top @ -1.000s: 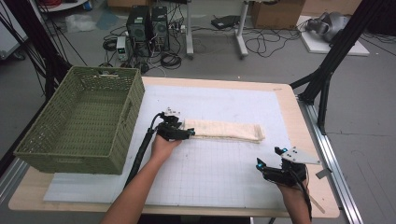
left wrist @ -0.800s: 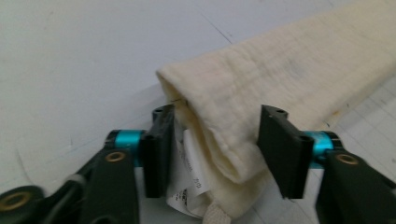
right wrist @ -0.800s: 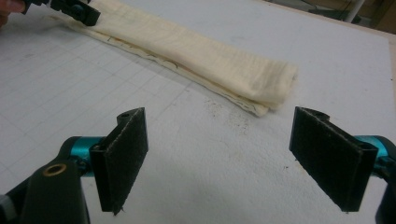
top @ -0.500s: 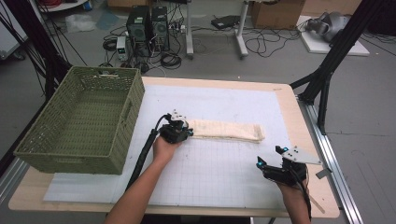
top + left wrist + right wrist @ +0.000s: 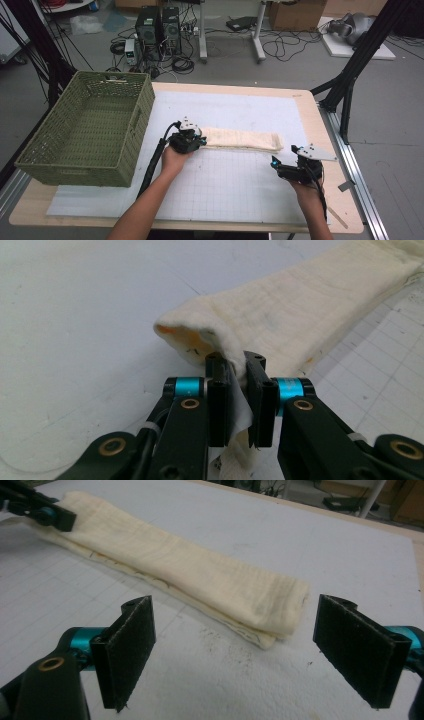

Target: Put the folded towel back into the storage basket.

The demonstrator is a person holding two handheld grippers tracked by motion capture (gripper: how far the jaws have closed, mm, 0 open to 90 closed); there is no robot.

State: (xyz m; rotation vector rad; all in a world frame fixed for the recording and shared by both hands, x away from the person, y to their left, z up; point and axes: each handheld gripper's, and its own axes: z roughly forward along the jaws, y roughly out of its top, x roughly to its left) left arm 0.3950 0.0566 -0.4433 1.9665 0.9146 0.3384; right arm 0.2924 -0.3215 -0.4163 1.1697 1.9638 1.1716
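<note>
Clamped on one end of the folded cloth [image 5: 300, 320], my left gripper [image 5: 239, 385] had the basket [image 5: 85, 135] close beside it. My right gripper [image 5: 250, 650] sat spread wide on bare mat [image 5: 225, 185], just short of the cloth's other end.

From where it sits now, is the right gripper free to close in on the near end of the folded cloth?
Probably yes. The right gripper is open, its fingers set wide, and the folded cloth end lies just ahead with bare mat between. The left gripper clamps the far end.

Left tool [image 5: 199, 141] edged right — cloth [image 5: 243, 139] end lifted.
</note>
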